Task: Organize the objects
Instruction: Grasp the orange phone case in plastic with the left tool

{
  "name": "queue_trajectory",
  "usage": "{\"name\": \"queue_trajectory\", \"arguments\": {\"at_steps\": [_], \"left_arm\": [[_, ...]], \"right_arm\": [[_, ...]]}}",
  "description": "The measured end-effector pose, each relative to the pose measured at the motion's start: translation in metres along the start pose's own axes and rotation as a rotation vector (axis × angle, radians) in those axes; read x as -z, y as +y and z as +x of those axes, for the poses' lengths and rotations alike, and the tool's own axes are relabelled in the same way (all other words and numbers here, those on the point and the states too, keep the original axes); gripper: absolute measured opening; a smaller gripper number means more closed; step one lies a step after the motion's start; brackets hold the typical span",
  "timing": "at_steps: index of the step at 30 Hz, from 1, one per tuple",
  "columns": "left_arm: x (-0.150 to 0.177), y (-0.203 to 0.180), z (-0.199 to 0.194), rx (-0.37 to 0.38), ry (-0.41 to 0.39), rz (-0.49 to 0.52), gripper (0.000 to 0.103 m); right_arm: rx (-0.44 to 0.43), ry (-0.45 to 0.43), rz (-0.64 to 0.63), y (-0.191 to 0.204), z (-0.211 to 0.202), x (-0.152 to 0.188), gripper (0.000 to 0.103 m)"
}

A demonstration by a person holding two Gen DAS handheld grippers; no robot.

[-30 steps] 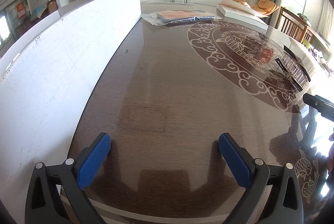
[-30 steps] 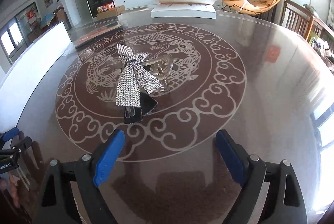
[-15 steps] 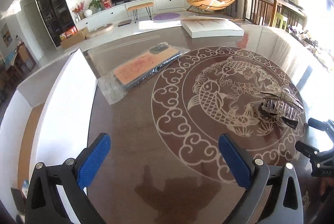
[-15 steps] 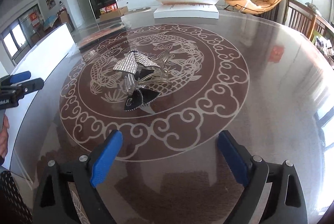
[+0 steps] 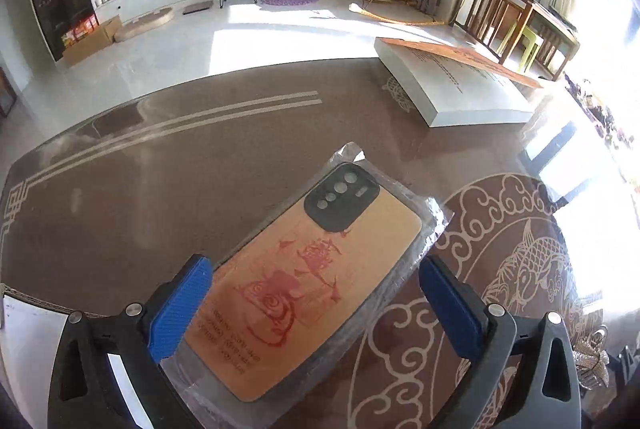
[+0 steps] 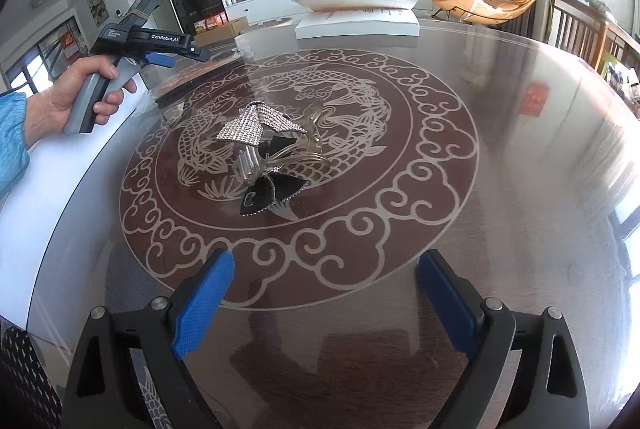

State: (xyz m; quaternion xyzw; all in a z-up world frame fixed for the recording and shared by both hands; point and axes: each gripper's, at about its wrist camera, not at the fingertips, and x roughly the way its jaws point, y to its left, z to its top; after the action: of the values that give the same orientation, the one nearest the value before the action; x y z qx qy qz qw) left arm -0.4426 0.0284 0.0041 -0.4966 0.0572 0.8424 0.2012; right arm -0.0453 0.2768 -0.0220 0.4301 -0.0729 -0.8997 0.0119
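Since phone case (image 5: 304,293) in clear sleeve lies on tabletop (image 5: 132,189) between wide-spread jaws of left gripper (image 5: 316,305), long axis diagonal up-right, we judge left nearer; right gripper (image 6: 326,301) wide, holding nothing.

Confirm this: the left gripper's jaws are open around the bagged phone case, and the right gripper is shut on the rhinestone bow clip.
Not quite. In the right wrist view the right gripper is open and empty, the rhinestone bow clip lying apart on the table. The left gripper does stand open around the bagged phone case.
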Motion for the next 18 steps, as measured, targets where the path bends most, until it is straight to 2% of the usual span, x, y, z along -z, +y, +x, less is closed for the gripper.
{"name": "queue_trajectory", "arguments": {"at_steps": [2, 4, 5, 8, 9, 11, 12, 13, 14, 17, 18], "left_arm": [[-0.007, 0.014, 0.012, 0.034, 0.015, -0.056, 0.103], [-0.006, 0.019, 0.026, 0.059, 0.072, -0.077, 0.103], [-0.005, 0.014, 0.024, 0.049, 0.049, -0.039, 0.103], [0.007, -0.005, 0.022, 0.069, 0.081, 0.026, 0.103], [0.013, -0.013, 0.021, 0.056, 0.089, 0.06, 0.103], [0.03, -0.039, 0.02, -0.026, 0.113, 0.182, 0.103], [0.039, -0.048, 0.013, -0.028, 0.083, 0.216, 0.103], [0.047, -0.054, 0.012, -0.006, 0.095, 0.233, 0.103], [0.053, -0.058, 0.009, -0.014, 0.082, 0.225, 0.103], [0.071, -0.065, -0.008, -0.053, 0.032, 0.135, 0.078], [0.081, -0.067, -0.014, -0.072, 0.019, 0.1, 0.077]], "right_arm": [[-0.002, -0.001, 0.001, 0.0, 0.0, 0.0, 0.094], [-0.002, -0.001, 0.002, 0.0, 0.0, 0.0, 0.094], [-0.002, -0.001, 0.002, 0.0, 0.0, 0.0, 0.094], [-0.003, -0.001, 0.001, 0.0, 0.001, 0.0, 0.094], [-0.004, -0.001, 0.002, 0.0, 0.001, 0.0, 0.094], [-0.006, -0.002, 0.003, 0.0, 0.002, -0.001, 0.094], [-0.008, -0.002, 0.004, 0.0, 0.002, -0.001, 0.094], [-0.01, -0.003, 0.005, -0.001, 0.002, -0.001, 0.094], [-0.011, -0.004, 0.006, -0.001, 0.001, -0.001, 0.094], [-0.011, -0.004, 0.008, 0.0, 0.002, -0.002, 0.094], [-0.01, -0.004, 0.007, 0.0, 0.001, -0.002, 0.094]]}}
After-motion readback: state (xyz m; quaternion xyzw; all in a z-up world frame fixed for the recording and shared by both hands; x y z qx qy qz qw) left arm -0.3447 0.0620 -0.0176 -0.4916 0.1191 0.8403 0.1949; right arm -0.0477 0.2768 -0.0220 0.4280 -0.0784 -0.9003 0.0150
